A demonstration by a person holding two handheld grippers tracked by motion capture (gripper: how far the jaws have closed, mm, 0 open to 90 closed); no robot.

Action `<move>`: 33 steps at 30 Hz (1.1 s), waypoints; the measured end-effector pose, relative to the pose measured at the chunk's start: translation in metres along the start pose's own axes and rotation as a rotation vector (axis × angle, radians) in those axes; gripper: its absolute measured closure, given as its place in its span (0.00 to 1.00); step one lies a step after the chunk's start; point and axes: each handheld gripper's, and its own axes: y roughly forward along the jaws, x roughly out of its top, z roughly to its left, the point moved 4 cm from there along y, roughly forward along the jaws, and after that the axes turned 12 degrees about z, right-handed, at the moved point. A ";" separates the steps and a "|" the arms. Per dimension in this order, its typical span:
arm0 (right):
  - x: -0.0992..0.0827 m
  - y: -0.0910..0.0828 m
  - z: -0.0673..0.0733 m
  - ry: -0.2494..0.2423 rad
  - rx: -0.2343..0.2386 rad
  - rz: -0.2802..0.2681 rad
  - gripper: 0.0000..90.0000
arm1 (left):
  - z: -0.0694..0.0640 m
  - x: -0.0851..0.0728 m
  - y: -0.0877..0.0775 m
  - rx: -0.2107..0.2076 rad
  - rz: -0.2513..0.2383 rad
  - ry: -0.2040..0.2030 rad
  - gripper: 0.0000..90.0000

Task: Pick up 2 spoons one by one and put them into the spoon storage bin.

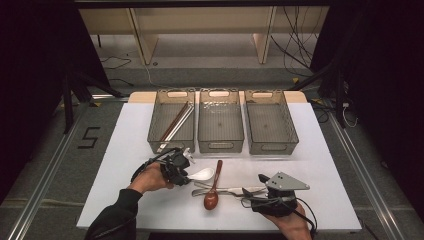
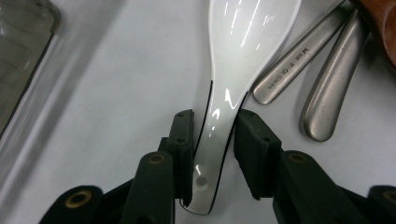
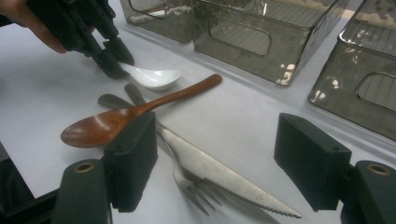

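A white ceramic spoon (image 2: 243, 42) lies on the white table (image 1: 310, 165), bowl pointing away from my left gripper (image 2: 212, 149). The left gripper's pads sit against both sides of the spoon's handle, low on the table. In the high view this left gripper (image 1: 189, 172) is at the front left with the white spoon (image 1: 202, 174) beside it. My right gripper (image 3: 219, 163) stands wide open over a serrated knife (image 3: 224, 179) and a fork (image 3: 187, 179), touching neither. A brown wooden spoon (image 3: 135, 112) lies across their handles.
Three clear grey bins stand in a row at the back: the left bin (image 1: 171, 146) holds chopsticks (image 1: 175, 122), while the middle bin (image 1: 220, 148) and the right bin (image 1: 272, 150) look bare. Two metal handles (image 2: 289, 70) lie close to the white spoon.
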 end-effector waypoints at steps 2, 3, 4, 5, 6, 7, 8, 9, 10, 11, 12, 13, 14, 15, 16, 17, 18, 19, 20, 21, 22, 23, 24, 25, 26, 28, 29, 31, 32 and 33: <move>0.000 -0.001 0.000 -0.001 -0.002 -0.001 0.34 | 0.000 0.000 0.000 0.000 0.006 0.010 0.76; 0.000 -0.001 0.000 0.000 -0.002 -0.001 0.34 | -0.001 0.000 0.000 -0.002 0.006 0.010 0.76; 0.000 -0.001 0.000 0.000 -0.003 -0.001 0.34 | -0.001 0.000 0.000 -0.006 0.007 0.011 0.77; 0.000 -0.001 0.000 0.001 -0.003 0.000 0.34 | -0.001 0.000 0.000 -0.006 0.007 0.013 0.77; 0.000 -0.001 0.000 0.000 -0.003 -0.001 0.34 | -0.001 0.000 0.000 -0.005 0.006 0.015 0.78; 0.000 -0.001 0.000 -0.001 -0.004 -0.001 0.34 | -0.001 0.000 -0.001 -0.004 0.010 0.023 0.78; 0.000 -0.001 0.000 -0.001 -0.004 -0.001 0.34 | -0.001 0.000 -0.001 -0.004 0.009 0.027 0.79; 0.000 -0.001 -0.001 -0.002 -0.005 -0.001 0.34 | -0.002 0.000 0.000 -0.004 0.007 0.028 0.80; 0.000 -0.001 -0.001 -0.002 -0.005 0.000 0.34 | -0.002 0.000 0.000 -0.005 0.003 0.029 0.81; 0.000 -0.001 -0.001 -0.001 -0.006 -0.001 0.34 | -0.003 0.000 0.000 -0.007 0.001 0.030 0.82; 0.000 -0.001 -0.001 -0.002 -0.007 0.000 0.34 | -0.003 0.000 0.000 -0.006 -0.001 0.032 0.82; 0.000 -0.001 -0.001 0.000 -0.008 -0.001 0.34 | -0.003 0.000 0.000 -0.005 0.002 0.038 0.83; 0.000 -0.001 -0.001 0.000 -0.008 -0.002 0.34 | -0.003 0.000 0.000 -0.004 0.002 0.037 0.84; 0.000 -0.002 -0.001 0.000 -0.008 -0.003 0.34 | -0.003 0.000 0.000 -0.004 0.002 0.037 0.84; 0.000 -0.002 -0.001 0.002 -0.009 -0.003 0.34 | -0.004 0.000 0.000 -0.004 0.001 0.035 0.84; 0.000 -0.002 -0.002 0.002 -0.010 -0.002 0.34 | -0.004 0.000 0.000 -0.004 0.000 0.035 0.85; 0.000 -0.002 -0.002 0.002 -0.010 -0.003 0.34 | -0.004 0.000 0.000 -0.004 -0.004 0.027 0.85; 0.000 -0.002 -0.002 0.001 -0.010 -0.003 0.34 | -0.004 0.000 0.000 -0.007 -0.004 0.026 0.85; 0.000 -0.002 -0.002 0.001 -0.010 -0.003 0.34 | -0.003 0.000 0.000 -0.009 -0.004 0.024 0.85; 0.000 -0.002 -0.002 0.001 -0.010 -0.003 0.34 | -0.003 0.000 0.000 -0.010 -0.003 0.024 0.85; 0.000 -0.002 -0.002 0.001 -0.011 -0.004 0.34 | -0.003 0.000 0.000 -0.012 -0.004 0.019 0.85; 0.000 -0.002 -0.002 0.001 -0.011 -0.004 0.34 | -0.003 -0.001 0.000 -0.014 -0.004 0.015 0.85; 0.000 -0.002 -0.002 0.000 -0.012 -0.004 0.34 | -0.003 0.000 0.000 -0.018 -0.006 0.007 0.85; 0.000 -0.002 -0.002 0.000 -0.012 -0.004 0.34 | -0.002 0.000 -0.001 -0.019 -0.005 0.005 0.85; 0.000 -0.003 -0.002 0.001 -0.012 -0.004 0.34 | -0.002 -0.001 -0.001 -0.020 -0.005 0.002 0.85; 0.000 -0.003 -0.002 0.000 -0.013 -0.004 0.34 | -0.002 -0.001 -0.001 -0.022 -0.004 -0.004 0.85; 0.000 -0.003 -0.002 -0.002 -0.013 -0.005 0.34 | -0.002 -0.001 -0.001 -0.022 -0.003 -0.004 0.85; 0.000 -0.003 -0.002 0.002 -0.012 -0.004 0.34 | -0.002 -0.001 -0.001 -0.026 -0.010 -0.020 0.86; 0.000 -0.003 -0.002 0.001 -0.013 -0.005 0.34 | -0.001 0.000 -0.001 -0.018 -0.012 -0.020 0.86; 0.000 -0.003 -0.002 0.001 -0.013 -0.005 0.34 | 0.000 -0.001 -0.001 -0.017 -0.010 -0.023 0.86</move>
